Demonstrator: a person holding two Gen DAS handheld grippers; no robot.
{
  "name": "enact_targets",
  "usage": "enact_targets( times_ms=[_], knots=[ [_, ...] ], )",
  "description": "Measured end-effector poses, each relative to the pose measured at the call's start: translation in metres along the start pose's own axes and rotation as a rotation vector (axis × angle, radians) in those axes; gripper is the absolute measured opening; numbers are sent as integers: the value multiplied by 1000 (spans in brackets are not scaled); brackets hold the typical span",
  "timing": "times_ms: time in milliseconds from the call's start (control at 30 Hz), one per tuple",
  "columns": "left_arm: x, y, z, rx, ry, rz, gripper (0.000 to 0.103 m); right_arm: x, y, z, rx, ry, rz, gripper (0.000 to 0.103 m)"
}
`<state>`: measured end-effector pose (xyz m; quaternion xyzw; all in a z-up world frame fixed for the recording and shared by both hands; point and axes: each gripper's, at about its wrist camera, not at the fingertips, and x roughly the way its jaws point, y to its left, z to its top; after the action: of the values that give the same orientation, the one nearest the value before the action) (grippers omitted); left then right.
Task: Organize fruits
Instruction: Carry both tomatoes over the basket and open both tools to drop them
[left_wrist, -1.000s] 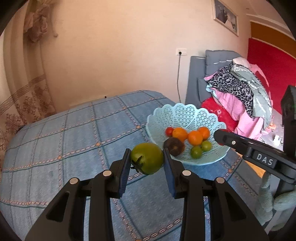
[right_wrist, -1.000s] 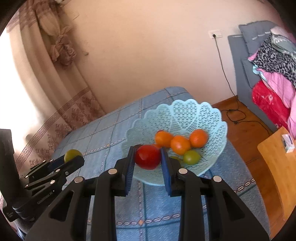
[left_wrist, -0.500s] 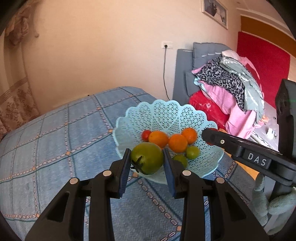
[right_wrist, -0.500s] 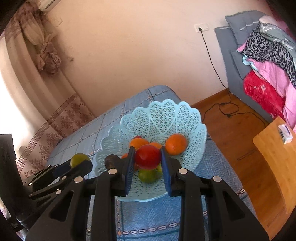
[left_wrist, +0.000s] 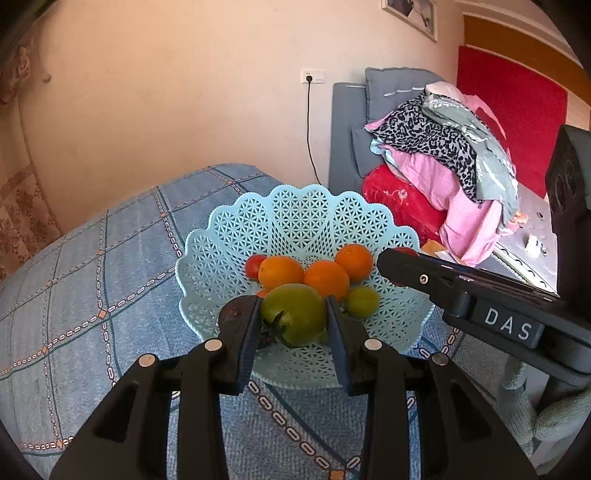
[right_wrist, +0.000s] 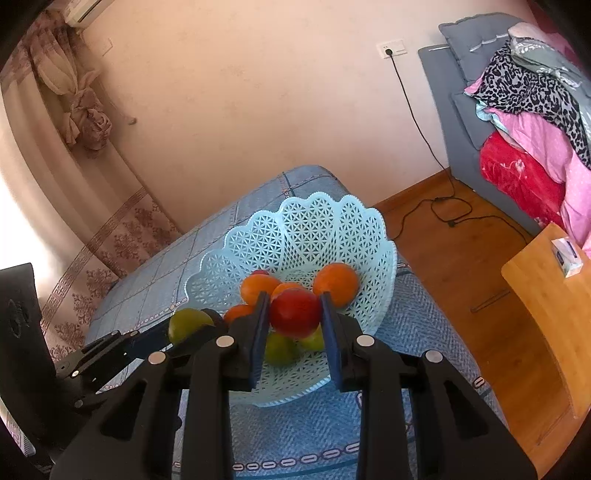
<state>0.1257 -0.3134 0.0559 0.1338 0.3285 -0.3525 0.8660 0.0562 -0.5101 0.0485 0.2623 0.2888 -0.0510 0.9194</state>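
Left wrist view. The left gripper (left_wrist: 292, 322) holds a green tomato (left_wrist: 293, 314) between its two pads, stem end toward the camera; its jaws have just been opening slightly, with the tomato between them. Directly beyond the fingertips stands a pale blue lattice fruit basket (left_wrist: 299, 221) on a blue checked surface (left_wrist: 92, 280). Ahead of the held tomato lie three oranges (left_wrist: 327, 277), a small red tomato (left_wrist: 253, 266) to their left and a small green fruit (left_wrist: 362, 302) to the right. A dark fruit (left_wrist: 233, 316) sits just left of the left pad. The right gripper (left_wrist: 400, 267) enters from the right, over the basket rim.

Right wrist view. The right gripper (right_wrist: 295, 319) is clamped on a red tomato (right_wrist: 294, 313), poised over the basket (right_wrist: 306, 229). Beyond its tips lie oranges (right_wrist: 336, 282); below the held tomato, green fruits (right_wrist: 279, 349). To the left, the left gripper (right_wrist: 184, 334) carries the green tomato (right_wrist: 186, 325) at the basket's near rim.
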Motion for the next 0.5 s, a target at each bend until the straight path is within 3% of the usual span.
enact_targets(
  times_ms=[67, 433, 500],
  knots=[
    [-1, 1, 0, -8, -8, 11, 61, 0, 0, -1, 1, 0, 0, 28],
    [-17, 18, 2, -39, -58, 74, 61, 2, 2, -2, -11, 7, 7, 28],
    [-21, 20, 1, -38, -66, 101, 69, 2, 3, -2, -14, 9, 9, 28]
  ],
)
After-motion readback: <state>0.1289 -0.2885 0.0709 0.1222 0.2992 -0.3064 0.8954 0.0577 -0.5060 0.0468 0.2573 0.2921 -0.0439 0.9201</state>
